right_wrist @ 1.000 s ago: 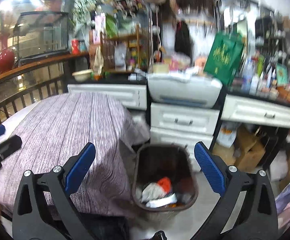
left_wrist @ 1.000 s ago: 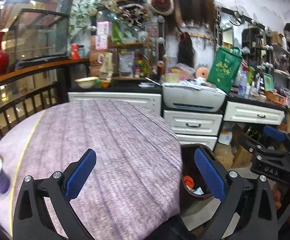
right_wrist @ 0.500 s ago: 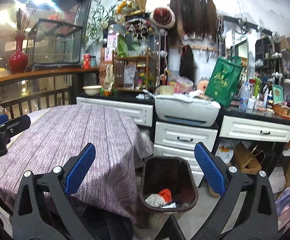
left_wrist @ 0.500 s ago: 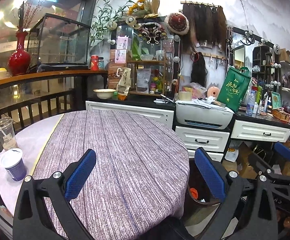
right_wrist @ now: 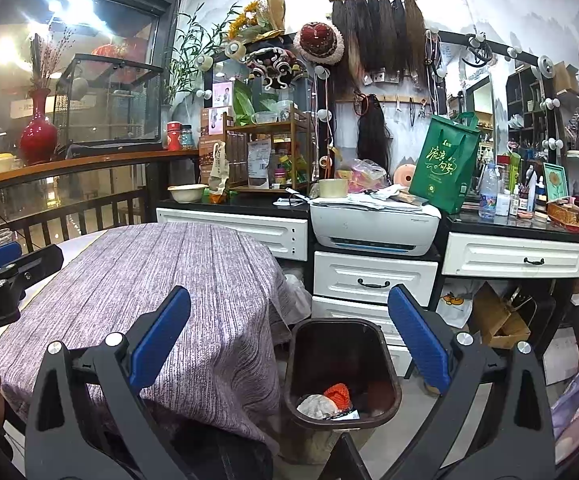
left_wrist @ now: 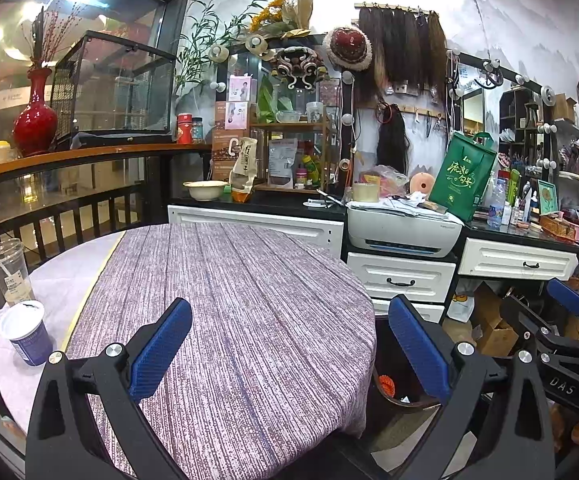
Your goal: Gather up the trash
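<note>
Apparently between pickups — both the left gripper (left_wrist: 289, 354) and right gripper (right_wrist: 289, 344) gape empty — next comes the 2 cups, blue cup (left_wrist: 25, 332) first, at the table's (left_wrist: 225, 300) left edge, then the brown bin (right_wrist: 343, 372) beside it.

A blue paper cup (left_wrist: 25, 332) with a white lid stood upright at the near left edge of the round table (left_wrist: 229, 300), on the bare pale part beside the purple cloth. Just behind it, farther left, a clear plastic cup (left_wrist: 7, 270) with a straw also stood upright, a little pale drink in its bottom. On the floor to the right of the table, touching its hanging cloth, a dark brown rectangular trash bin (right_wrist: 343, 364) stood open, holding crumpled white paper (right_wrist: 317, 406), an orange piece (right_wrist: 337, 394) and a flat white scrap (right_wrist: 347, 415).
</note>
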Demonstrator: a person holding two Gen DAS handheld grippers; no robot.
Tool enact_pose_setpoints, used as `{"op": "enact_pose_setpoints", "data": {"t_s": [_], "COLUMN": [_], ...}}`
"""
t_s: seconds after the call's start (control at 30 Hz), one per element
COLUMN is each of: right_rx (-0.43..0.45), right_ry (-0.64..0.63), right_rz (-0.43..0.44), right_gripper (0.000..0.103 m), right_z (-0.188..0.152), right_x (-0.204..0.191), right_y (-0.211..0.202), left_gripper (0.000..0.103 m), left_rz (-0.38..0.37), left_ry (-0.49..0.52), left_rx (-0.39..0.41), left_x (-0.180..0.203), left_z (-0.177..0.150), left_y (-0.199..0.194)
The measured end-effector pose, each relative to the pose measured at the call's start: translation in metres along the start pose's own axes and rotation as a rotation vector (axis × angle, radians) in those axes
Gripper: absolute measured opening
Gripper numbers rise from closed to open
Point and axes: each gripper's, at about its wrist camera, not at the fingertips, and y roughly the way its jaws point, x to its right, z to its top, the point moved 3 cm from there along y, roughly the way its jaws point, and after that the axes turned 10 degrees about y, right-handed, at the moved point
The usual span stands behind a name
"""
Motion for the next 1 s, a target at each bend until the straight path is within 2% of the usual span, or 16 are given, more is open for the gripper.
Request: {"op": "enact_pose_setpoints", "data": {"t_s": [1.0], "right_rx": [-0.022], "right_ry": [-0.006], "right_rz": [-0.005], "right_gripper": [0.097], "right_z": [-0.0033], "right_x": [-0.0019], "right_y": [0.0041], "left_gripper": [0.097], "left_rz": [-0.015], "left_ry": [0.005], "left_rx": [-0.024], "left_x": [0.0015], "left_z": [-0.0059], "left_y": [0.0032]}}
